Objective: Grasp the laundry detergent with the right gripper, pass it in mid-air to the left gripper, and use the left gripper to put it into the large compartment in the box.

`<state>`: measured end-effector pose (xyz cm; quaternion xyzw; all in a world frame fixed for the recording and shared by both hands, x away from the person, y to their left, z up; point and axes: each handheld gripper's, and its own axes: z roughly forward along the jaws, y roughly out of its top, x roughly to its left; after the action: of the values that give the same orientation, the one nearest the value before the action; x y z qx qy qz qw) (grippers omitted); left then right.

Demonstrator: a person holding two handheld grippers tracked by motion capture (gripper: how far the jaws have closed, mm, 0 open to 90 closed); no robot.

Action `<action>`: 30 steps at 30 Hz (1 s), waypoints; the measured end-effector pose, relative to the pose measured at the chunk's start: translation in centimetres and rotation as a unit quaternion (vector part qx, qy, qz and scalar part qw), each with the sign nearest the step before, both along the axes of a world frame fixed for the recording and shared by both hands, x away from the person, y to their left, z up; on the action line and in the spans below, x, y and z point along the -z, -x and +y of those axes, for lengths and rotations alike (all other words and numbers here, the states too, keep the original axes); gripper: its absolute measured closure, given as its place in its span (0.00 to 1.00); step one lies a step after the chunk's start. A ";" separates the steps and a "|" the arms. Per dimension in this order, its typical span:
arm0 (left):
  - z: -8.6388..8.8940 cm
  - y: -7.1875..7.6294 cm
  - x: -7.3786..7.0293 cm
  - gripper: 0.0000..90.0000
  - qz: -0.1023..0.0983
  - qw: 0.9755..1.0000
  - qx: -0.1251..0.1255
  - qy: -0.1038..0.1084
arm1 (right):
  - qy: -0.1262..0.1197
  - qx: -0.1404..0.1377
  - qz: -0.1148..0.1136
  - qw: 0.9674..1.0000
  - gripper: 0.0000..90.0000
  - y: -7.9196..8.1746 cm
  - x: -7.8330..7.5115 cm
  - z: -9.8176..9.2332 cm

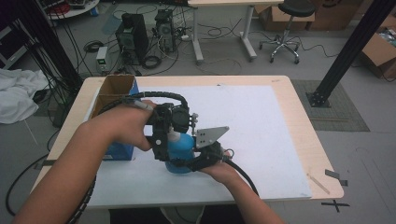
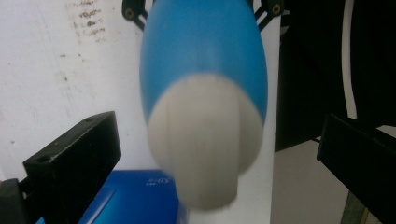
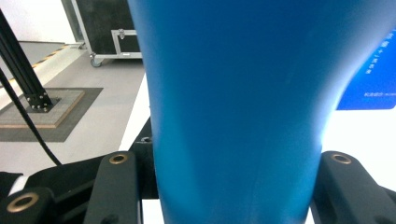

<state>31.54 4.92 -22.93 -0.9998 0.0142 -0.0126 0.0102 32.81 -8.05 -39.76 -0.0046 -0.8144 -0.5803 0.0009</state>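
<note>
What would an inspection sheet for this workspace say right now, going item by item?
Surface: wooden table covered by a white mat; the mat shows smudges in the left gripper view.
Job's things: blue bottle with a white cap, upright on the mat.
Clutter: open cardboard box at the left edge; blue box beside the bottle.
Grippers: right gripper shut on the bottle's body; left gripper jaws open either side of the cap, not touching it.
Cables: black cable arcs from the left gripper; another trails from the right; loose wires on the floor.
Surroundings: computer towers, stool, black frame post, white cloth.
</note>
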 end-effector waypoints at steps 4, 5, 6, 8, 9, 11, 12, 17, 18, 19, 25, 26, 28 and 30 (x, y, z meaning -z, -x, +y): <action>-0.2 0.2 0.4 0.00 -0.001 1.000 -0.001 0.001 | 0.000 -0.005 -0.001 1.000 0.52 0.2 0.0 0.6; -0.3 0.2 0.6 0.00 -0.001 1.000 -0.001 0.000 | 0.000 -0.006 -0.001 1.000 0.52 0.3 0.0 0.7; -0.3 0.3 0.7 0.00 -0.001 1.000 -0.001 -0.001 | 0.000 -0.007 -0.001 1.000 0.51 0.3 0.0 0.8; -0.4 0.4 1.0 0.00 -0.001 1.000 -0.001 -0.002 | -0.002 -0.009 -0.001 1.000 0.52 0.4 0.1 1.1; -0.4 0.5 1.1 0.00 -0.001 1.000 0.000 -0.003 | -0.002 -0.010 -0.003 1.000 0.52 0.4 0.1 1.2; -0.5 0.5 1.3 0.00 -0.004 1.000 0.003 -0.005 | -0.002 -0.013 -0.004 1.000 0.52 0.4 0.1 1.3; -0.4 0.6 1.4 0.00 -0.003 1.000 -0.002 -0.005 | -0.002 -0.013 -0.004 1.000 0.51 0.5 0.1 1.4; -0.2 0.5 1.8 0.00 -0.007 1.000 -0.006 -0.009 | 0.000 -0.017 -0.004 1.000 0.52 0.5 0.1 1.7; -0.2 0.5 1.8 0.00 -0.007 1.000 -0.008 -0.008 | 0.000 -0.018 -0.004 1.000 0.52 0.6 0.1 1.7; -0.1 0.4 2.0 0.00 -0.006 1.000 -0.011 -0.008 | 0.000 -0.018 -0.003 1.000 0.52 0.6 0.1 1.8; 0.0 0.4 2.4 0.00 -0.007 1.000 -0.013 -0.014 | -0.001 -0.019 -0.003 1.000 0.52 0.6 0.1 2.1; 0.0 0.4 2.5 0.00 -0.006 1.000 -0.014 -0.013 | -0.001 -0.019 -0.002 1.000 0.52 0.6 0.2 2.1; 0.1 0.4 2.6 0.01 -0.008 1.000 -0.014 -0.014 | 0.000 -0.019 -0.003 1.000 0.52 0.6 0.2 2.2; 0.1 0.4 2.7 0.01 -0.010 1.000 -0.016 -0.016 | -0.003 -0.021 -0.010 1.000 0.52 0.6 0.2 2.3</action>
<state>31.17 5.04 -25.63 -0.9994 -0.0017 -0.0219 0.0267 32.25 -5.71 -39.96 0.0178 -0.8123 -0.5830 0.0049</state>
